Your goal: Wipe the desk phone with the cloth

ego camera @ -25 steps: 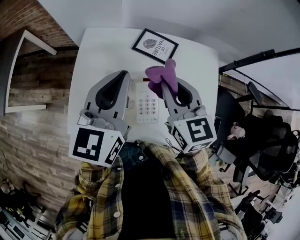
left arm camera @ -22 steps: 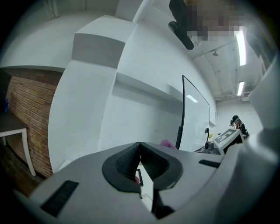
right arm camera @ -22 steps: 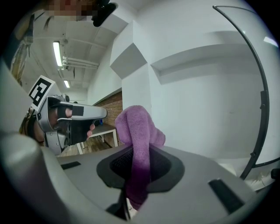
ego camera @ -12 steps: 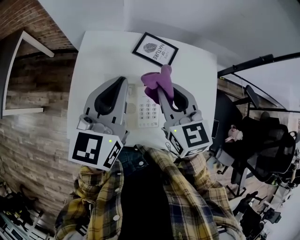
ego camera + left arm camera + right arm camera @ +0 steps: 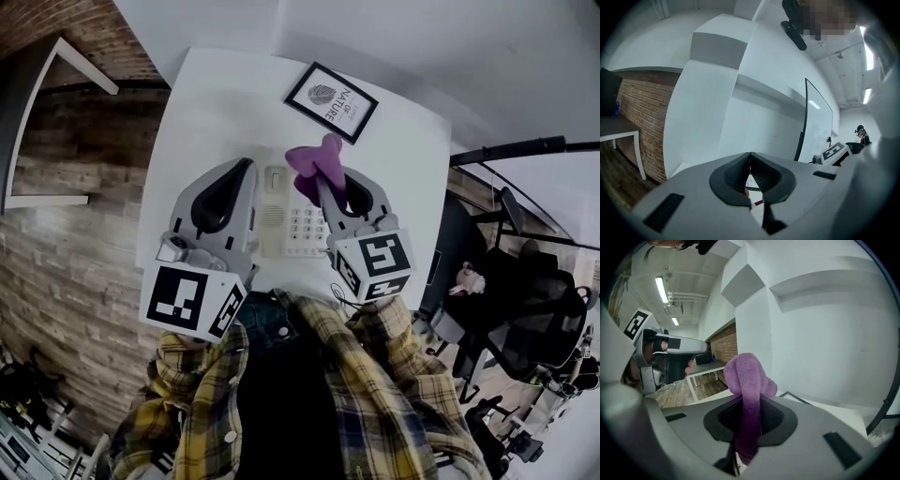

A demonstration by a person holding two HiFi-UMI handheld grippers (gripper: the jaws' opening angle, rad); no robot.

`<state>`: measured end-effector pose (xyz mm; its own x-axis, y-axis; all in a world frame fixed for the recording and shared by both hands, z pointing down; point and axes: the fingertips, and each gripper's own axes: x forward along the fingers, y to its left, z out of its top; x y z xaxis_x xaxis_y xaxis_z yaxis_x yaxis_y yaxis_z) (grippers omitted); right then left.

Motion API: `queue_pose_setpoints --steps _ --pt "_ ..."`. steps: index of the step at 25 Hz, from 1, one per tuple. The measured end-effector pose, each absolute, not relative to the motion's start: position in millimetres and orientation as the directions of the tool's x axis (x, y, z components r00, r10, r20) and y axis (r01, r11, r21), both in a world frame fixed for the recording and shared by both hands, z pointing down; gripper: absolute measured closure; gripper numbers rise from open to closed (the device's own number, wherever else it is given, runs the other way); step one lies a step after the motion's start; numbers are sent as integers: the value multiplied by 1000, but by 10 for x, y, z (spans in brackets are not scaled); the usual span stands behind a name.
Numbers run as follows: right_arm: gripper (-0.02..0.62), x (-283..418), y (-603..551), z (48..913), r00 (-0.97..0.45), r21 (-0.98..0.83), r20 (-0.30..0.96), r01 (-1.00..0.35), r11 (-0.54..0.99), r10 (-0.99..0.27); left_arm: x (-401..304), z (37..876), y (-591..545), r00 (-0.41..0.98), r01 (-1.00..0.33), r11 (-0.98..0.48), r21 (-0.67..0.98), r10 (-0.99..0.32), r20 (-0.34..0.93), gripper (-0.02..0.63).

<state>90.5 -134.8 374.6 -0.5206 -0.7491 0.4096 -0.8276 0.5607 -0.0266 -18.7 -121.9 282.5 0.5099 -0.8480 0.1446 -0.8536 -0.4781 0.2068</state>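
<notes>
my right gripper point(image 5: 325, 184) clamped on bunched purple fleece cloth point(image 5: 312, 157), wad poking past tips as wiping pad, over far end of white push-button desk phone point(image 5: 279, 217); contact unclear. my left gripper point(image 5: 246, 167) pinched together, empty, over phone's left side, i judge to steady it.

Left grey two-jaw gripper point(image 5: 246, 165) is held out in front, pointing forward, jaws pressed together tip to tip with nothing between them. Right grey two-jaw gripper point(image 5: 324, 184) sits just beside it, not touching, also pointing forward and tilted a bit toward the left one. Its jaws are clamped on a purple cloth point(image 5: 749, 380) that bunches above the tips.
</notes>
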Motion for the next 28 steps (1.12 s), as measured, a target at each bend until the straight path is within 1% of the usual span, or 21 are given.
queue_pose_setpoints --steps 9,15,21,28 --pt "529 471 -1447 4337 -585 -64 533 -748 661 -611 -389 2994 -1163 469 -876 -429 220 -864 184 591" --pt "528 287 -1481 4760 -567 -26 626 -702 712 -536 -503 3074 -1124 440 -889 -394 231 -875 202 592" --pt "528 231 -1502 5074 -511 31 703 -673 739 -494 -545 3084 -1134 437 -891 -389 234 -876 205 591" --pt "528 210 -1486 5139 -477 77 732 -651 755 -486 -604 3074 -1131 431 -892 -381 242 -880 200 591"
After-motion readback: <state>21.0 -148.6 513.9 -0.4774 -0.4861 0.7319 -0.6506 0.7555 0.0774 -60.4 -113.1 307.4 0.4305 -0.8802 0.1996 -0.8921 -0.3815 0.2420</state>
